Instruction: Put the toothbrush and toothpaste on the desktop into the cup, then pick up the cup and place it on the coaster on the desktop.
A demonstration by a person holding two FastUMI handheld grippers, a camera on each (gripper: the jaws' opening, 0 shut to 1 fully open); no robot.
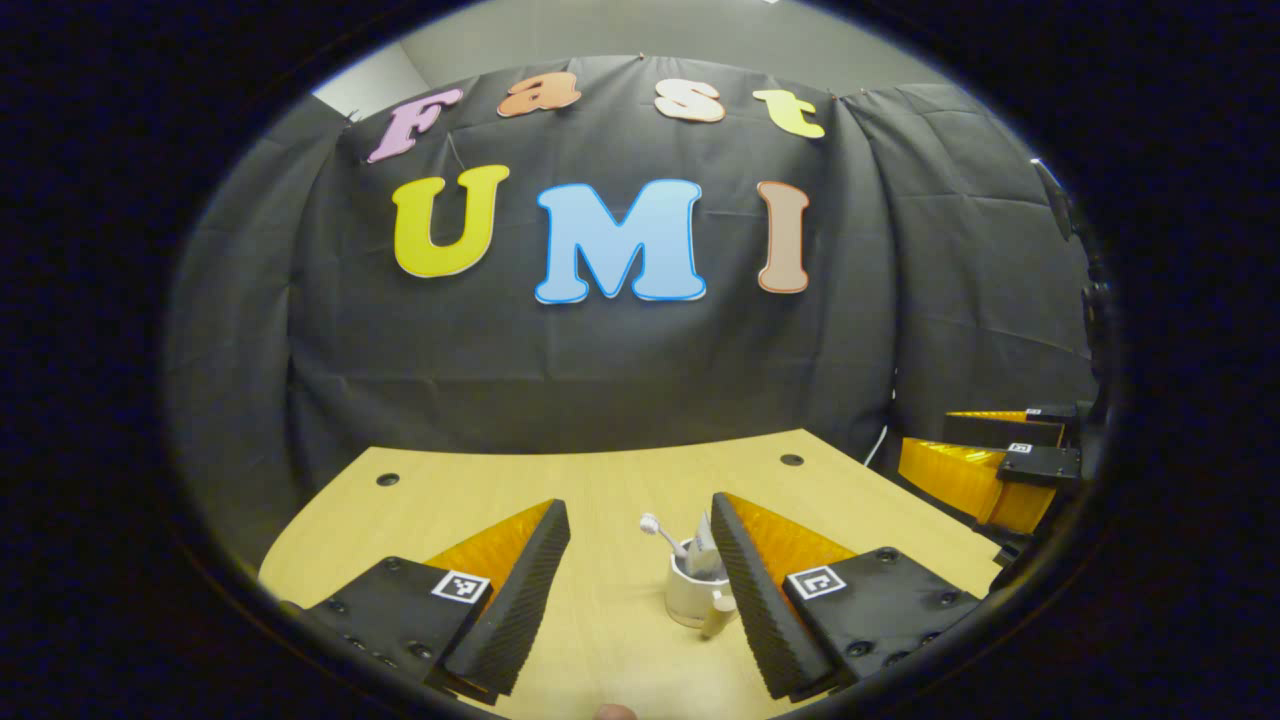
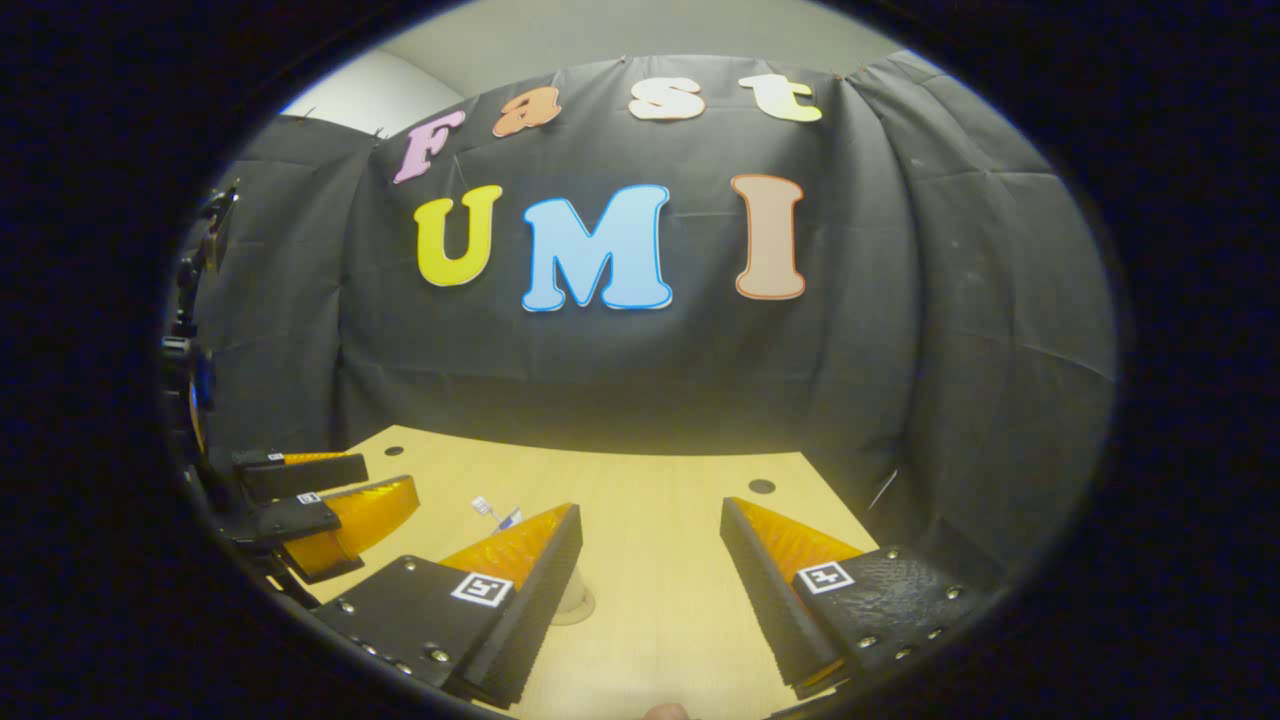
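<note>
A: In your left gripper view, the desk (image 1: 620, 480) runs from its rounded left edge to the right corner, with bare wood ahead of the fingers. Two round holes sit near the far edge, one on the left (image 1: 387, 479) and one on the right (image 1: 791, 460).

B: How many things do you have on it?

A: One cup (image 1: 693, 595), holding one toothbrush (image 1: 660, 530) and one toothpaste tube (image 1: 706, 545), bristles up. The coaster under it is hard to tell there.

B: And your left gripper (image 1: 640, 590)?

A: Its jaws stand wide apart, holding nothing; the cup stands just beside the right finger's inner face, contact unclear. The right gripper (image 1: 1000, 465) sits off the desk's right edge.

B: The right gripper view?

A: The left gripper (image 2: 320, 505) shows at far left. The toothbrush head (image 2: 485, 508) peeks over your left finger, the cup's base (image 2: 572, 598) below it on a pale coaster (image 2: 580, 612). Your right gripper (image 2: 650, 590) is spread wide, empty, over open desktop.
</note>
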